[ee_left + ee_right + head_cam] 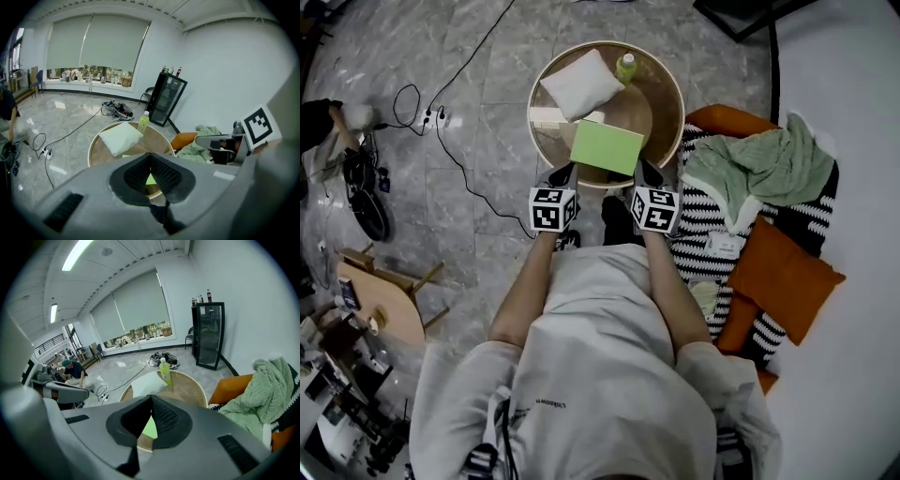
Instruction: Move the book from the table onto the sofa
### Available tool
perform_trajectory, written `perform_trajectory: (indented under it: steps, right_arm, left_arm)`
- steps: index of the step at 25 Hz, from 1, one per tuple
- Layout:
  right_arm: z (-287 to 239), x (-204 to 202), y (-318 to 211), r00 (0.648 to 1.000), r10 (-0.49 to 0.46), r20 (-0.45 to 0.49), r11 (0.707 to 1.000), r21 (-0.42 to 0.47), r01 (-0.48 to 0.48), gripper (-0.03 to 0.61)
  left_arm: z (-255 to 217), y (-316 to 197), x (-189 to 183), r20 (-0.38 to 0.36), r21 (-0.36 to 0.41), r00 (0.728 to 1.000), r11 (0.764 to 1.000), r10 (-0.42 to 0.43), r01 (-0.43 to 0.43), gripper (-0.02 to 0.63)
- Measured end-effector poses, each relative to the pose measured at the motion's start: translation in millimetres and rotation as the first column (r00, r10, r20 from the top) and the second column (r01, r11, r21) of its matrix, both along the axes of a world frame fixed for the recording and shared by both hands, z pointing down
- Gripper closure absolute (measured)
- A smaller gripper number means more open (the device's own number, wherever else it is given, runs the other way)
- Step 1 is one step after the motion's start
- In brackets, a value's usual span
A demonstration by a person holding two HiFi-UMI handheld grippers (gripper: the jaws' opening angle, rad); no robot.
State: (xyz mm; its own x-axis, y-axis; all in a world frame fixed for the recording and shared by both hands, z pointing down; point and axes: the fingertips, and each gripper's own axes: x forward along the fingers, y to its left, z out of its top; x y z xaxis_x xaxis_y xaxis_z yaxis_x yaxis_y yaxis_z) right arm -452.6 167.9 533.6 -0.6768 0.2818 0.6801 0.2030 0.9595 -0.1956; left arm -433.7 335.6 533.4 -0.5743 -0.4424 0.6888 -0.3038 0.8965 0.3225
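Left gripper (565,172) and right gripper (645,172), jaws seemingly clamped on near edge of green book (607,147), long axis crosswise, above table (661,103)

Nothing here can be read. The line of print on the person's shirt (548,401), well behind the fingers, is too tiny. So is the white tag (725,246) on the striped blanket (692,246), right of the right gripper (648,173) fingers.
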Motion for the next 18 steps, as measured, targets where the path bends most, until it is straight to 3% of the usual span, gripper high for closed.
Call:
perform_trajectory:
  steps: [11, 18]
  right_arm:
    - [27, -49, -20, 0.990, -0.115, -0.079, 0.993, 0.000, 0.115, 0.571]
    - [30, -62, -45, 0.997, -0.042, -0.069, 0.999, -0.033, 0.040, 0.572]
  left_arm:
    - [23, -25, -21, -0.087, -0.037, 0.995, 0.998, -0.052, 0.048, 0.604]
    - [27, -41, -30, -0.084, -0.112, 0.996, 0.993, 0.020, -0.029, 0.604]
